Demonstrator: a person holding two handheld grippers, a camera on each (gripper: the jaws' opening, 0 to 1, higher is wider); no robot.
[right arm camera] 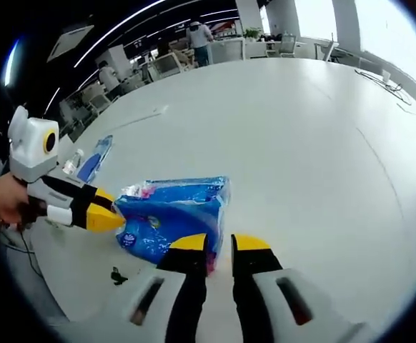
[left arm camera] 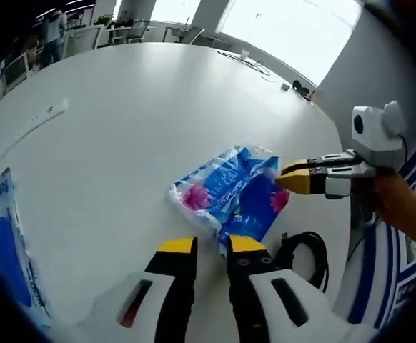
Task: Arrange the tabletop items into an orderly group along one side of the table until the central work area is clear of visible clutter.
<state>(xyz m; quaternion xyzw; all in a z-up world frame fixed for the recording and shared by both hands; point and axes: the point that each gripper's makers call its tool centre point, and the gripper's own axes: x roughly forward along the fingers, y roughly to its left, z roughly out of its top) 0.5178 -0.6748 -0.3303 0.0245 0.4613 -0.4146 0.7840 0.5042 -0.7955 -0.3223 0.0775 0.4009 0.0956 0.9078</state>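
A: What is seen in the left gripper view?

B: A blue plastic pack of tissues [left arm camera: 231, 191], printed with pink flowers, is seen lying flat on the white desk [left arm camera: 136, 128], just beyond the left gripper [left arm camera: 211, 245]. Its yellow-tipped jaws are held a little apart, with nothing between them; the right-hand tip is close to the pack's near edge, though contact cannot be made out. The right gripper [left arm camera: 288, 179] is brought in from the right with a hand [left arm camera: 401, 207] behind it, its yellow tip at the pack's far right corner. Its jaws appear close together here, but whether film is pinched cannot be told.

A: And what is added by the right gripper view?

B: There the same pack [right arm camera: 172, 214] is seen from the other side, just ahead of the right gripper [right arm camera: 219, 243], whose jaws are shown slightly apart, the left tip over the pack's edge. The left gripper [right arm camera: 106, 214] is seen at the left, its tip against the pack's end.

A: What else is lying around?

B: A second blue-and-white packet [left arm camera: 8, 243] is shown at the desk's left edge in the left gripper view, and a coiled black cable [left arm camera: 309, 254] near the right edge. In the right gripper view a small black object [right arm camera: 118, 275] is seen on the desk near the pack, and a clear bottle [right arm camera: 72, 163] beside a flat blue packet [right arm camera: 95, 158] farther left. Chairs and a standing person [right arm camera: 198, 37] are visible beyond the desk.
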